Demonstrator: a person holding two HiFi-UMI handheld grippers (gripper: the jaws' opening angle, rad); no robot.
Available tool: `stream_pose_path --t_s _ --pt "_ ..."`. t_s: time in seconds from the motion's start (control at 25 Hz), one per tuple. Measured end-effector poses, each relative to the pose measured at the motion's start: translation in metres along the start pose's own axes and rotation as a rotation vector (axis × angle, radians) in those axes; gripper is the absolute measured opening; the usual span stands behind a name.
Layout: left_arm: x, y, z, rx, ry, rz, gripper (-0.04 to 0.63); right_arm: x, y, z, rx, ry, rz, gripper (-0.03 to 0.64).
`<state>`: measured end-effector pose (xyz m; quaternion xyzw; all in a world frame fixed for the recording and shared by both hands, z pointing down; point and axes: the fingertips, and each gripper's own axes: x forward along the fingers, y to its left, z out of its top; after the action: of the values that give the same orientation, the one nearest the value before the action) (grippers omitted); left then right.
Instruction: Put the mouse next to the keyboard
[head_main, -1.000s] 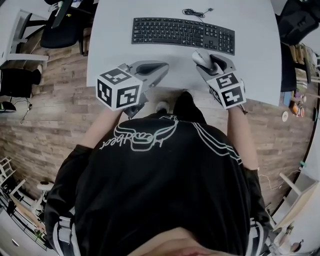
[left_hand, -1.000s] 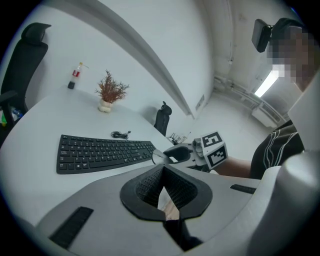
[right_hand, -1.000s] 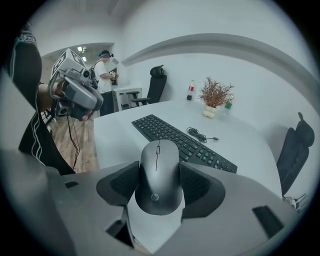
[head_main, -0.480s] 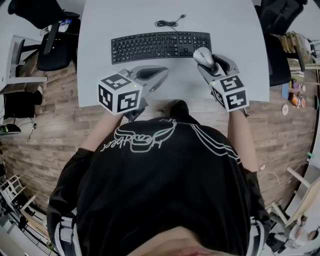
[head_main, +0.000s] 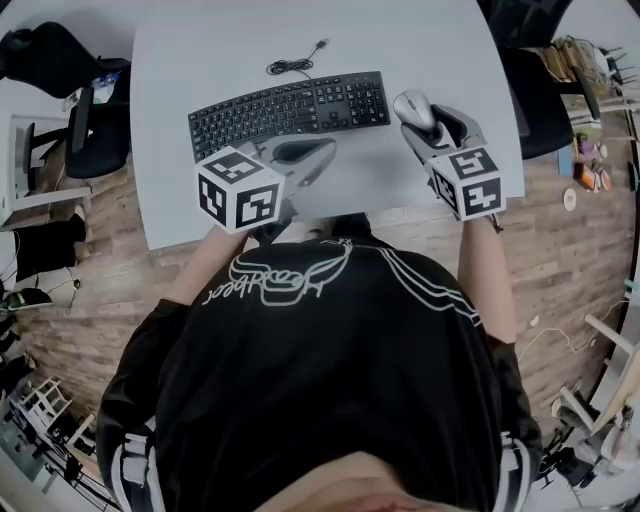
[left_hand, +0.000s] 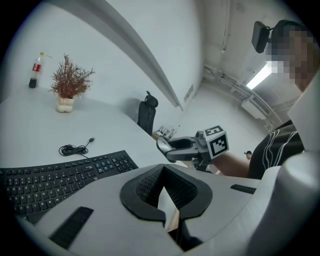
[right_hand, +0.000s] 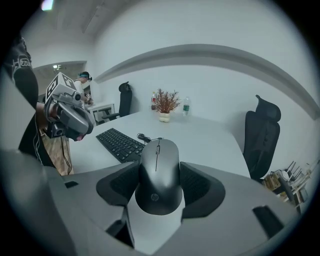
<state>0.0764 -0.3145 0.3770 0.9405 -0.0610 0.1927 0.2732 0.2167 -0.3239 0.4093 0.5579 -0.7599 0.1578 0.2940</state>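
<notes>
A grey mouse (head_main: 412, 106) sits between the jaws of my right gripper (head_main: 420, 115), which is shut on it just right of the black keyboard's (head_main: 290, 108) right end. In the right gripper view the mouse (right_hand: 159, 175) fills the space between the pads, its nose pointing away, with the keyboard (right_hand: 120, 144) to its left. My left gripper (head_main: 300, 156) hovers at the keyboard's near edge, jaws shut with nothing in them. In the left gripper view the keyboard (left_hand: 55, 182) lies at the left, and the right gripper (left_hand: 175, 149) shows beyond with the mouse.
The white table (head_main: 430, 40) carries the keyboard's coiled cable (head_main: 295, 62) behind the keyboard. A small potted plant (left_hand: 67, 85) and a bottle (left_hand: 35, 70) stand at the far edge. Black office chairs (head_main: 60, 60) (right_hand: 262, 135) stand beside the table.
My right gripper has carried the mouse from in front of the keyboard's right end to a spot beside that end. The left gripper stays near the keyboard's front edge.
</notes>
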Motion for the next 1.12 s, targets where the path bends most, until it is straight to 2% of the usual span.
stream_pose_path --t_s 0.4,0.68,1.12 --pt "0.045 0.011 0.019 -0.004 0.030 -0.027 0.006 0.010 -0.056 -0.019 0.089 0.030 -0.031 0.252" --pt "0.062 0.025 0.024 -0.027 0.038 -0.012 0.006 0.035 -0.082 -0.046 0.230 0.088 -0.003 0.252" --pt "0.062 0.060 0.031 -0.073 0.011 0.044 0.008 0.078 -0.097 -0.080 0.287 0.198 0.029 0.252"
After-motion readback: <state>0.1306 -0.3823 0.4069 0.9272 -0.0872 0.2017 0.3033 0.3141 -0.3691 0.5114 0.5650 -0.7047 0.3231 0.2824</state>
